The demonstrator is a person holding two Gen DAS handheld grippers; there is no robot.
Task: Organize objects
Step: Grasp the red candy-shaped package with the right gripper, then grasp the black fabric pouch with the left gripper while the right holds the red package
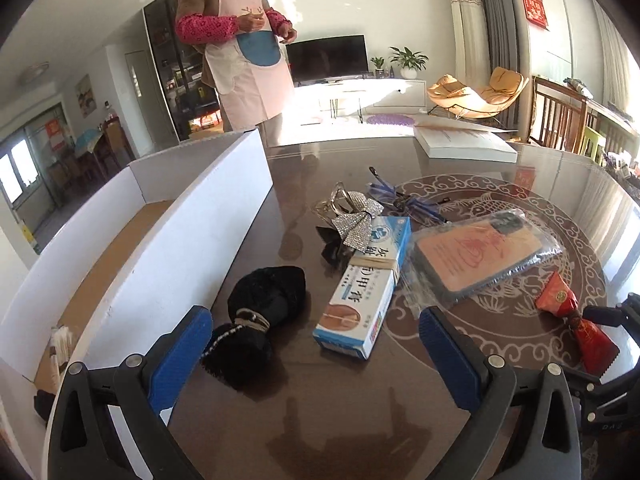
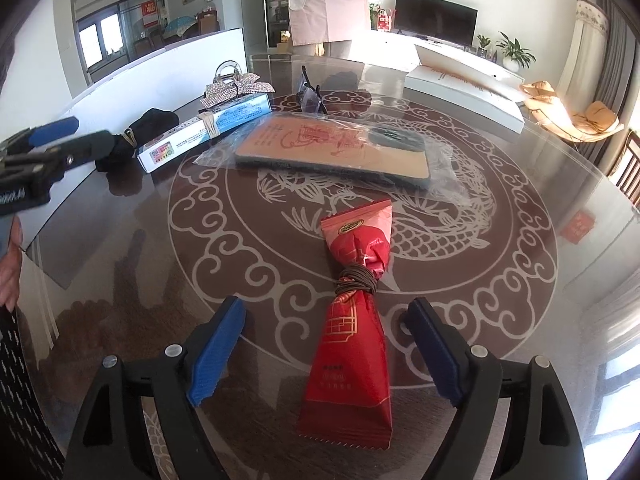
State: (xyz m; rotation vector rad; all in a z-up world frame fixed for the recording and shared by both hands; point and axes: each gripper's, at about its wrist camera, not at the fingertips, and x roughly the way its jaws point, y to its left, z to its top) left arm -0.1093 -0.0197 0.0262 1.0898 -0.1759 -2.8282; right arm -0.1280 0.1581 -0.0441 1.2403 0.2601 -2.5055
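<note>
Both grippers stand wide and hold nothing, so the step in hand looks like the approach to a pick, with most of the sorting not yet done. The right gripper (image 2: 324, 354) hovers low over the glass-topped desk (image 2: 520, 264) with its jaws spread on either side of a red twist-wrapped candy packet (image 2: 352, 336), which lies lengthwise between them, its cord-tied waist just ahead of the fingertips; whether the pads touch the wrapper cannot be told. The left gripper (image 1: 316, 354) points at the near-left cluster: a black tied pouch (image 1: 260, 312) just ahead of its left finger and a white-and-blue ointment box (image 1: 366, 292) with a rubber band, lying on the desk between the fingers' line of sight. Farther off lie a rhinestone bow hair clip (image 1: 356, 220), some blue pens (image 1: 400, 196) and a phone case in a clear bag (image 1: 476, 256). A white cardboard box (image 1: 180, 216) stands open along the left edge of the desk, seemingly the place for the things. The next move probably calls for closing the right jaws on the packet's body below the tie, lifting clear, and carrying it left across to the box without sweeping the bagged case.
</note>
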